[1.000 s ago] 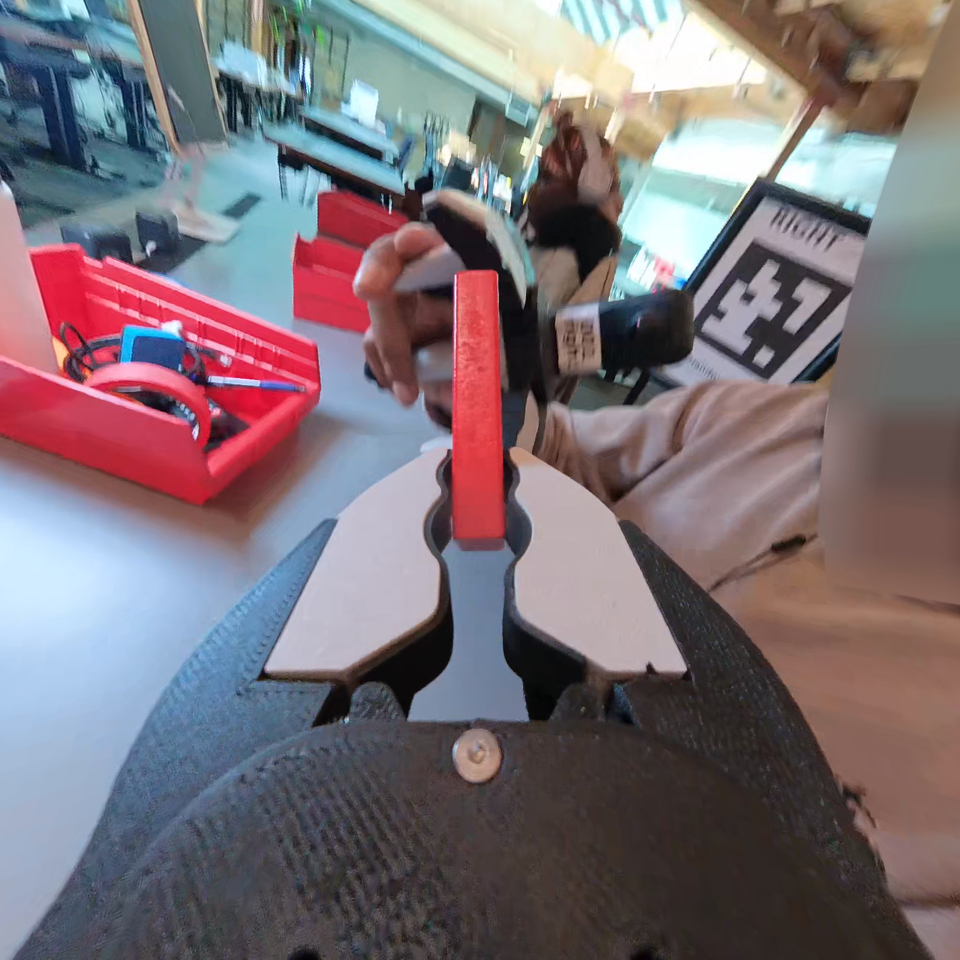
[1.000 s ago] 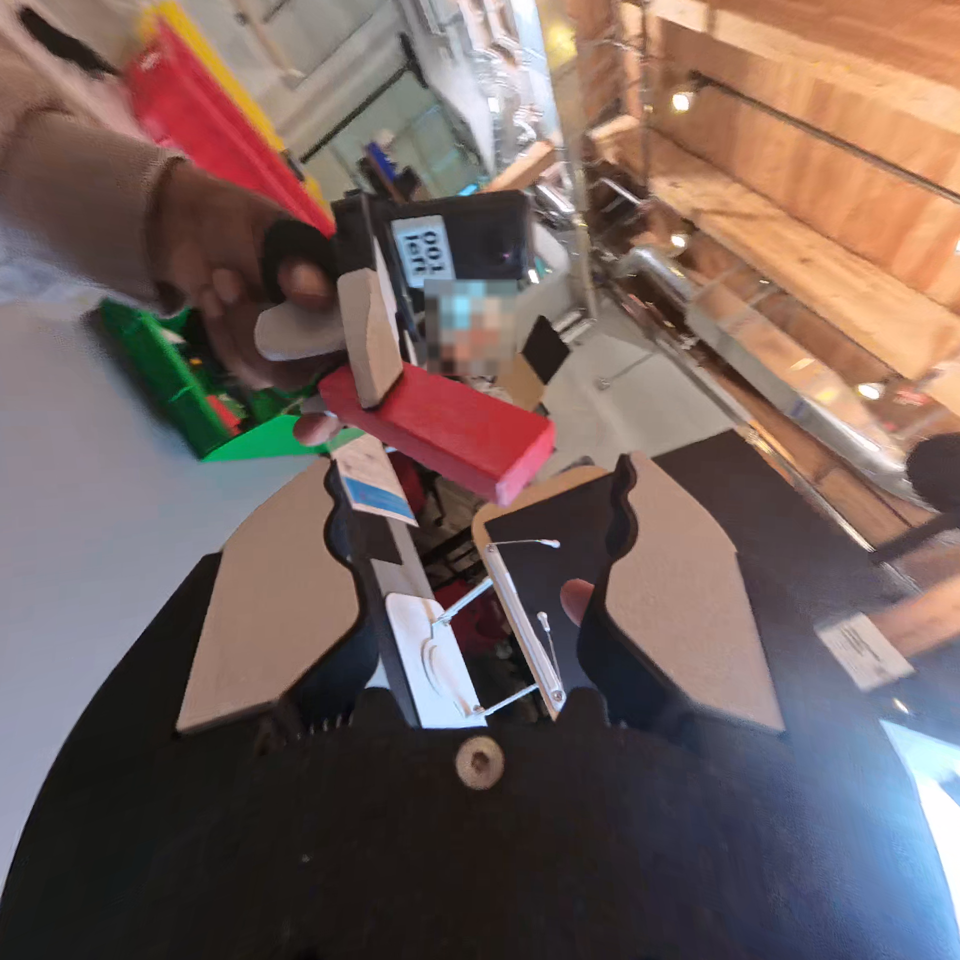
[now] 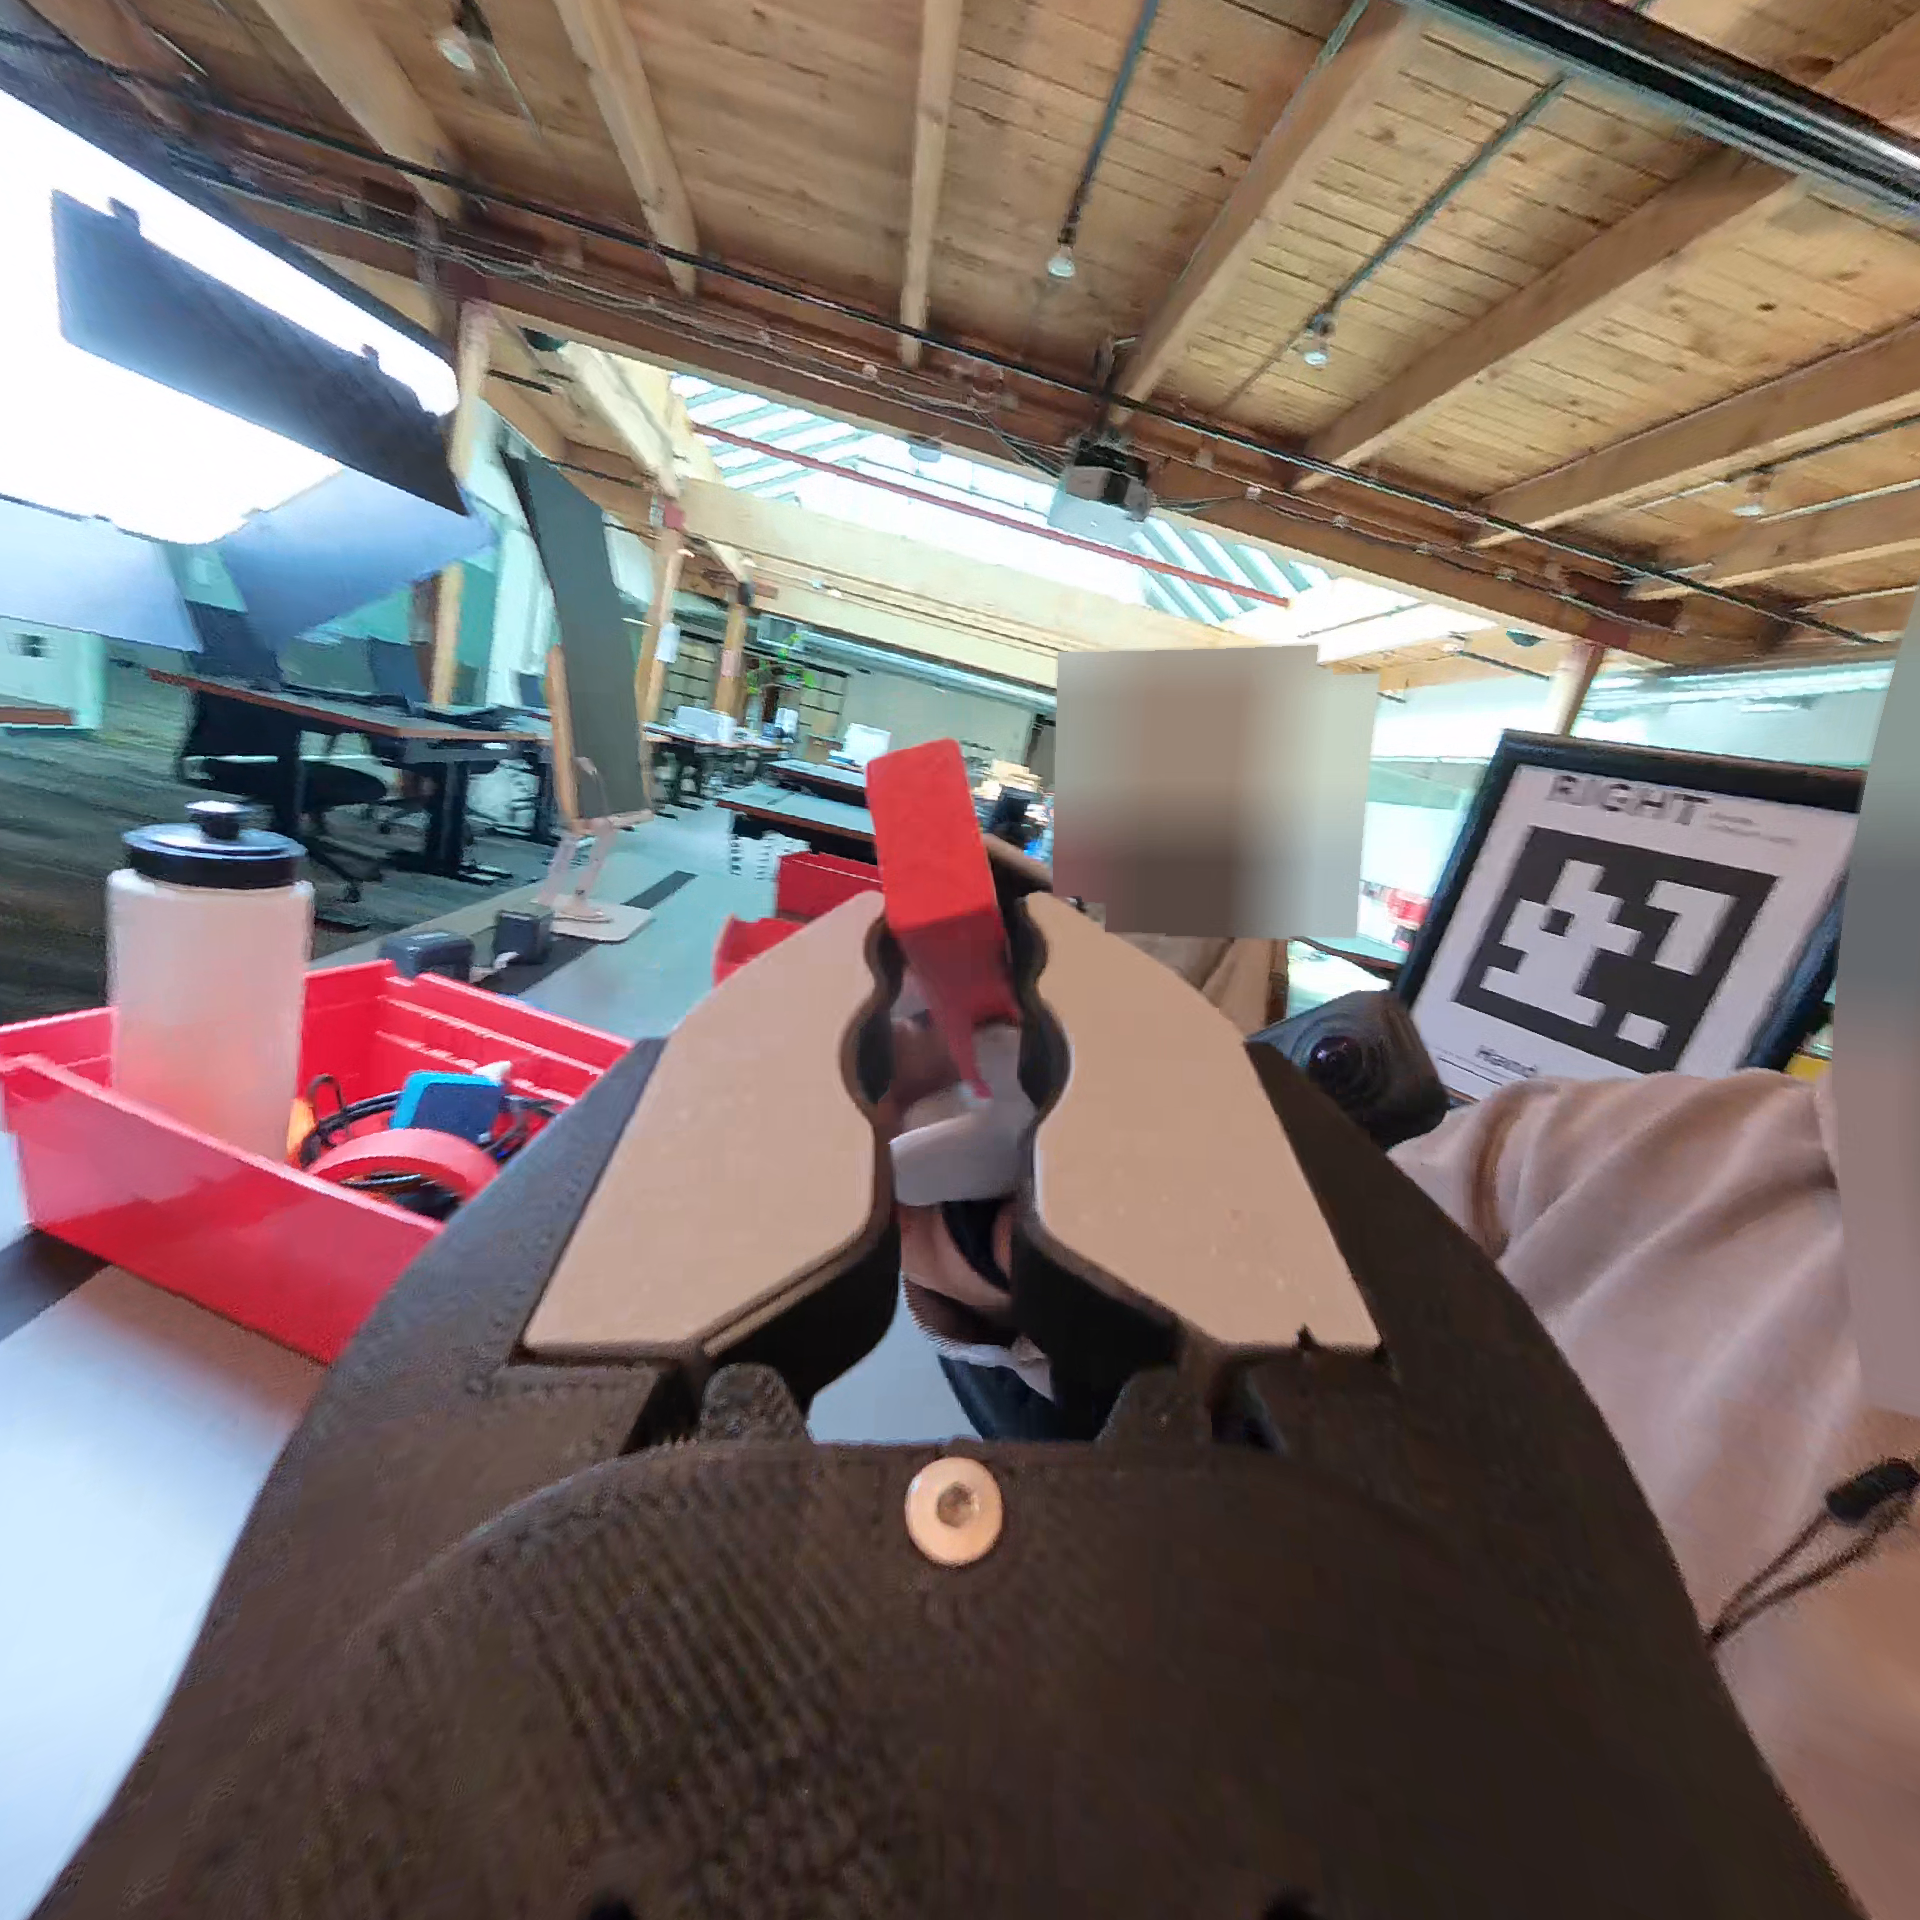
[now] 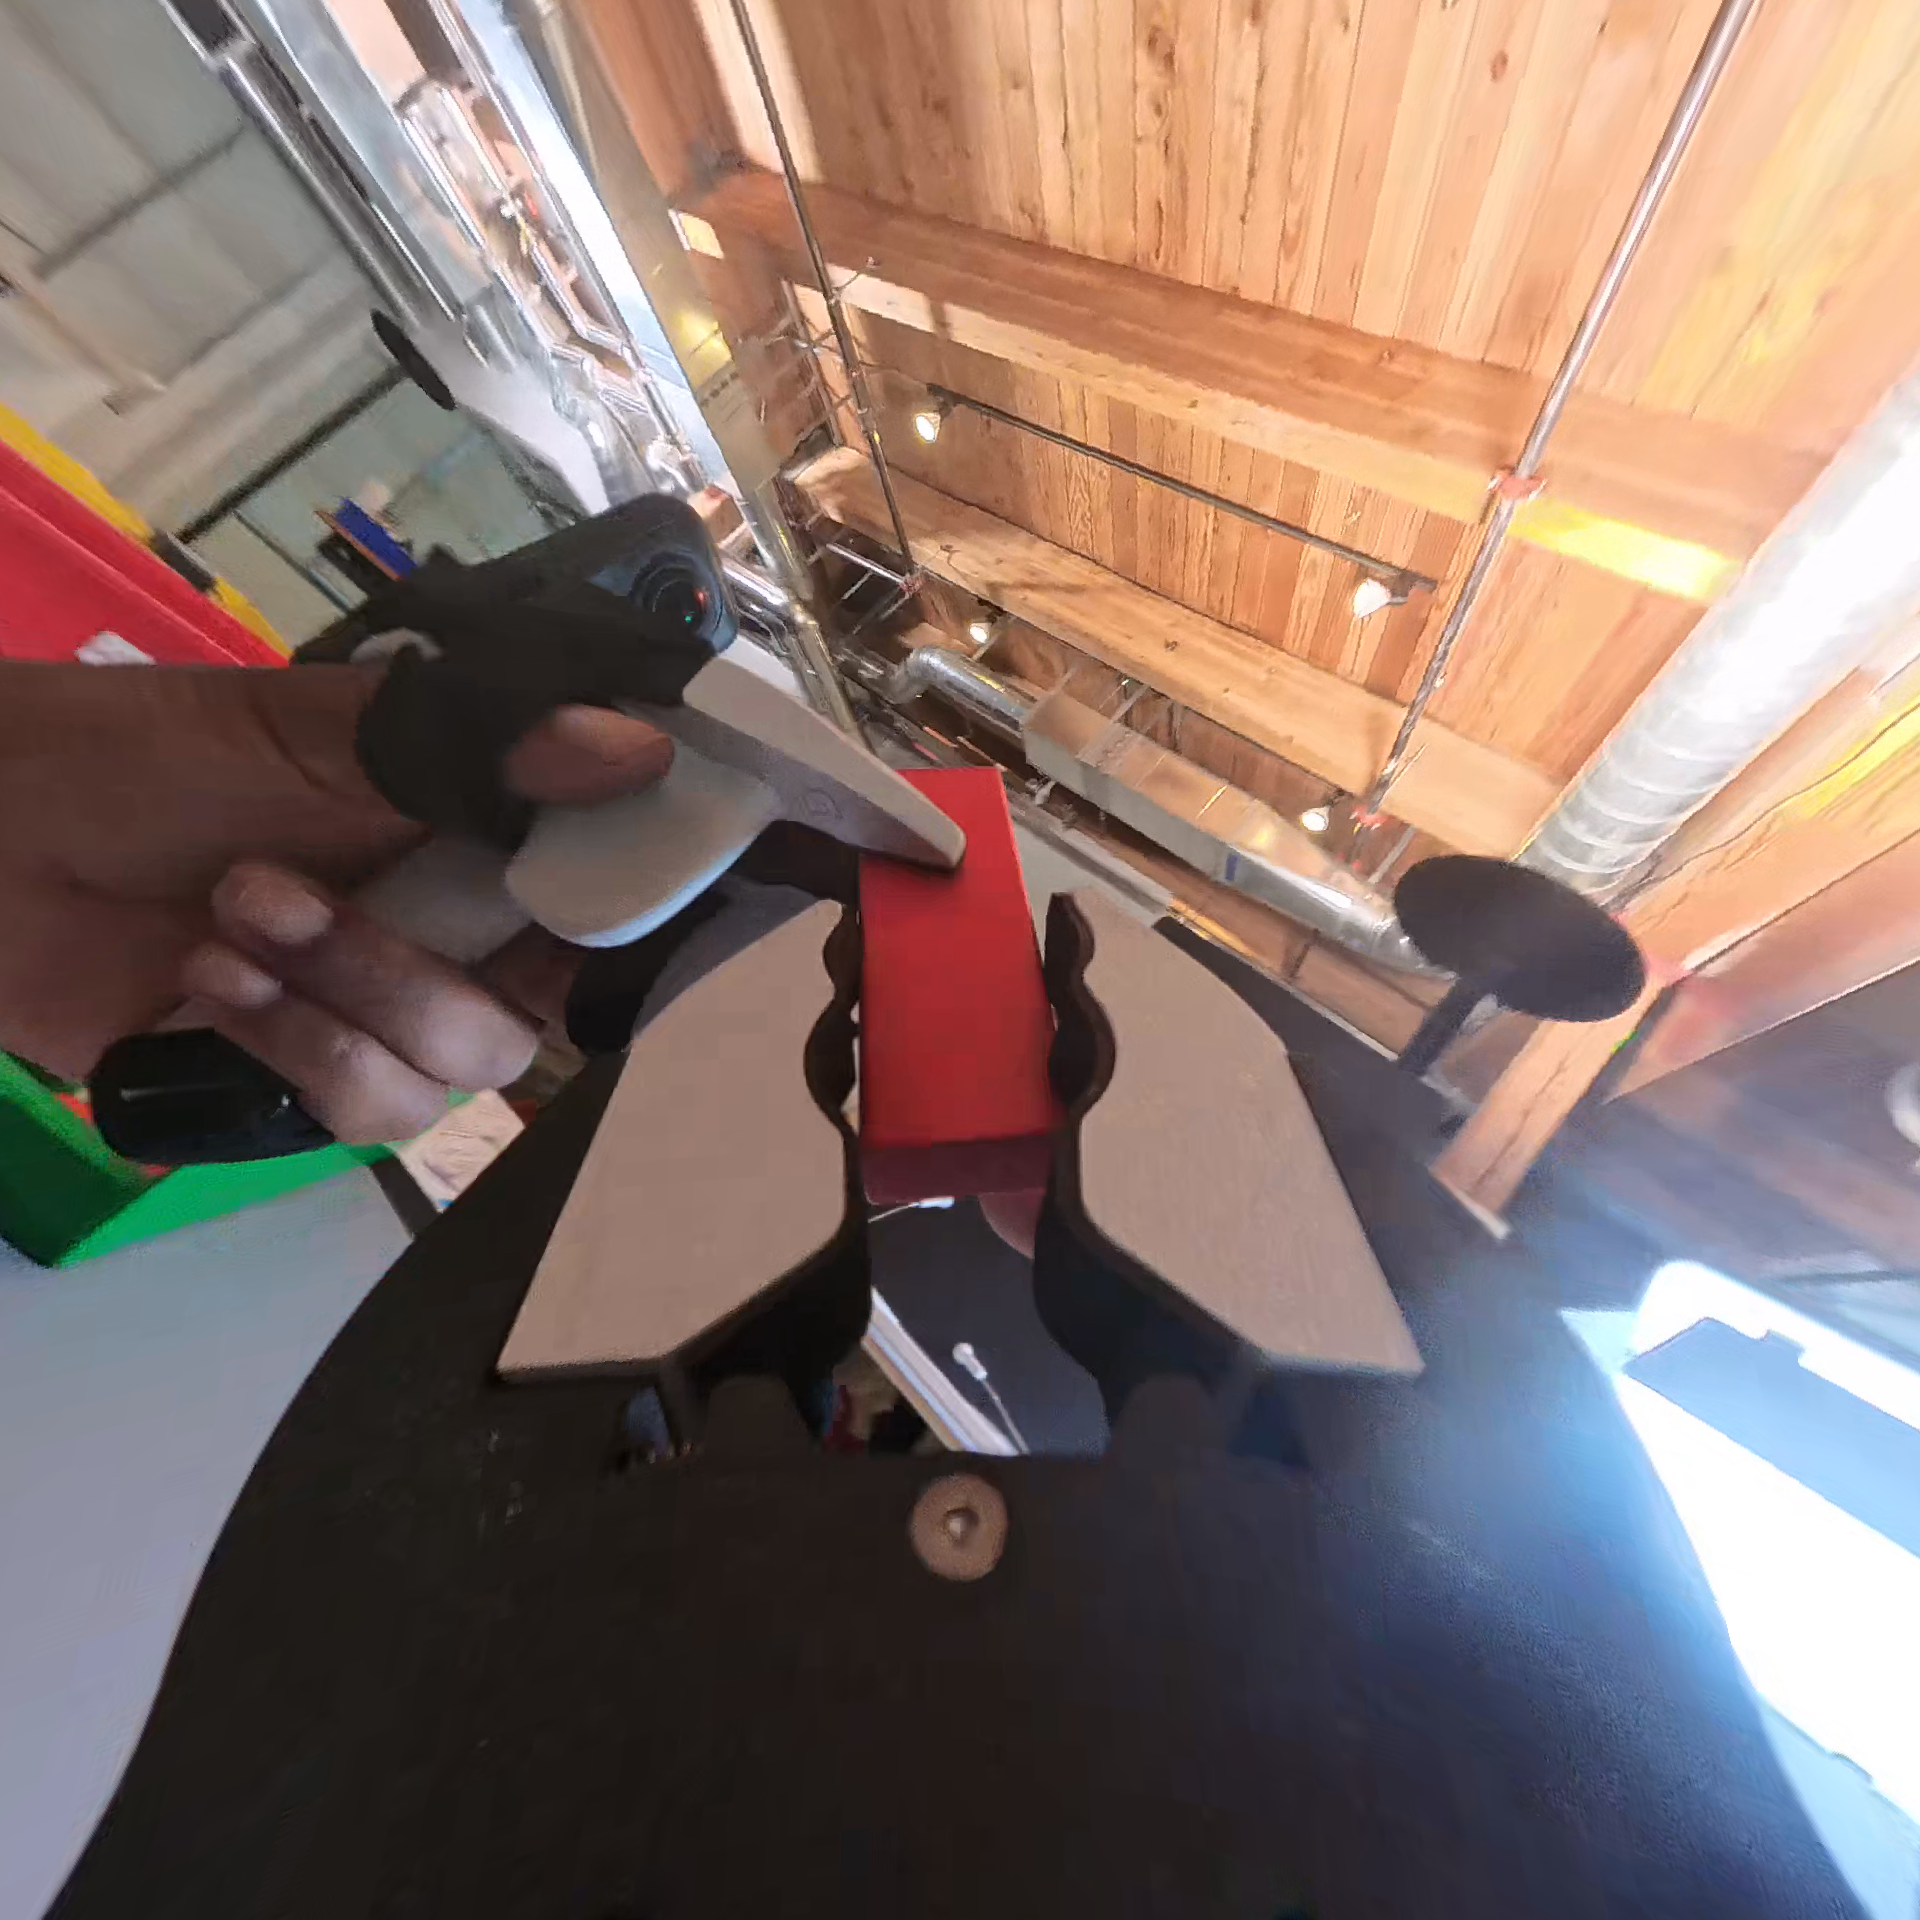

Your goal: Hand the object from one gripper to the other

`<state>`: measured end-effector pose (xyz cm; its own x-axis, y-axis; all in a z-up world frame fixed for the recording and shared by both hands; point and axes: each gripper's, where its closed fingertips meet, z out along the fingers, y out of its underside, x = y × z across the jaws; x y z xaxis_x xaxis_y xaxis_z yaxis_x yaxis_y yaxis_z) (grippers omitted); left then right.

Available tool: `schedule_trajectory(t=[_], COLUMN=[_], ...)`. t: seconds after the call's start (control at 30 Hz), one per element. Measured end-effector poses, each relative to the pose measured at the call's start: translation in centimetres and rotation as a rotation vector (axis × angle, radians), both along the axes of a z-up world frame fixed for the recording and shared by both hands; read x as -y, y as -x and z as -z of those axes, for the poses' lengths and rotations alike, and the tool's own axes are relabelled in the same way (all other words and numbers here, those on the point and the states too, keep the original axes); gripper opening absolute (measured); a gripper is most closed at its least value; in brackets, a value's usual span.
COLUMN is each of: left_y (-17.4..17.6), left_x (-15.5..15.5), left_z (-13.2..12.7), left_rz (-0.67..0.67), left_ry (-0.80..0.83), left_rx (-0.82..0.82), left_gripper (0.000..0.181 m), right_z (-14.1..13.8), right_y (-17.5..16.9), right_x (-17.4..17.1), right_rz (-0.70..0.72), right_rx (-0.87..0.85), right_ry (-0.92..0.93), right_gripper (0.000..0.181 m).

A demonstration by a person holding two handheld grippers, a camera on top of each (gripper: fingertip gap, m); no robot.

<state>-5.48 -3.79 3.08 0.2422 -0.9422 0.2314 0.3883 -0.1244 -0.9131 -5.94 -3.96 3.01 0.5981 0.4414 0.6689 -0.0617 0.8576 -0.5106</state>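
Red block (image 4: 951, 997) sits between the two tan pads of the right gripper (image 4: 951, 1023), whose jaws are closed narrowly against its long sides; the block lies along the fingers, its near end toward the camera and its far end pointing up toward the wooden ceiling. At that far end the left gripper (image 4: 831, 821), held in a hand (image 4: 270, 873), has one pale finger laid on the block's top face. From the left wrist view the block (image 3: 935, 894) stands tilted between the tips of the left gripper (image 3: 951, 997), with the jaws drawn in close on either side of it; whether the pads press it or merely flank it I cannot tell. Left of this, a red bin (image 3: 187, 1195) on the grey worktop (image 3: 114, 1507) holds a white bottle (image 3: 208, 977) and a roll of red tape (image 3: 400, 1158).
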Motion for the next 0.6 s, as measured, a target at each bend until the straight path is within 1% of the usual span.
schedule_trajectory(t=[0.07, 0.1, 0.17, 0.2, 0.27, 0.37, 0.47, 0.53, 0.6], left_y=[0.3, 0.6, 1.6, 2.0, 2.7, 3.0, 2.8, 2.6, 2.0], left_x=[0.2, 0.0, -0.4, -0.5, -0.8, -0.9, -1.3, -1.7, -2.2], left_z=[0.2, 0.3, 0.3, 0.4, 0.5, 1.4, 3.4, 4.9, 6.5], left_rz=[0.013, -0.009, -0.091, -0.119, -0.205, -0.316, -0.425, -0.479, -0.5], left_ry=[0.008, -0.003, -0.044, -0.069, -0.136, -0.27, -0.404, -0.478, -0.512], left_rx=[-0.054, -0.095, -0.166, -0.208, -0.303, -0.504, -0.77, -0.939, -1.065], left_gripper=[0.017, 0.016, 0.016, 0.017, 0.016, 0.016, 0.017, 0.017, 0.016], right_z=[0.3, 0.6, 1.0, 1.2, 1.4, 2.0, 3.2, 3.6, 4.5], right_y=[0.4, 0.7, 0.9, 0.9, 0.7, 0.0, -0.7, -1.1, -1.2], right_x=[0.1, 0.1, 0.4, 0.1, -0.9, -1.3, -0.6, -0.4, -0.4], right_rz=[-0.007, -0.039, -0.127, -0.14, -0.154, -0.26, -0.352, -0.333, -0.278], right_rx=[0.059, 0.113, 0.198, 0.246, 0.313, 0.416, 0.56, 0.606, 0.674], right_ry=[-0.022, 0.001, 0.056, 0.092, 0.192, 0.337, 0.409, 0.369, 0.324], right_gripper=[0.034, 0.032, 0.032, 0.032, 0.039, 0.04, 0.04, 0.039, 0.038])
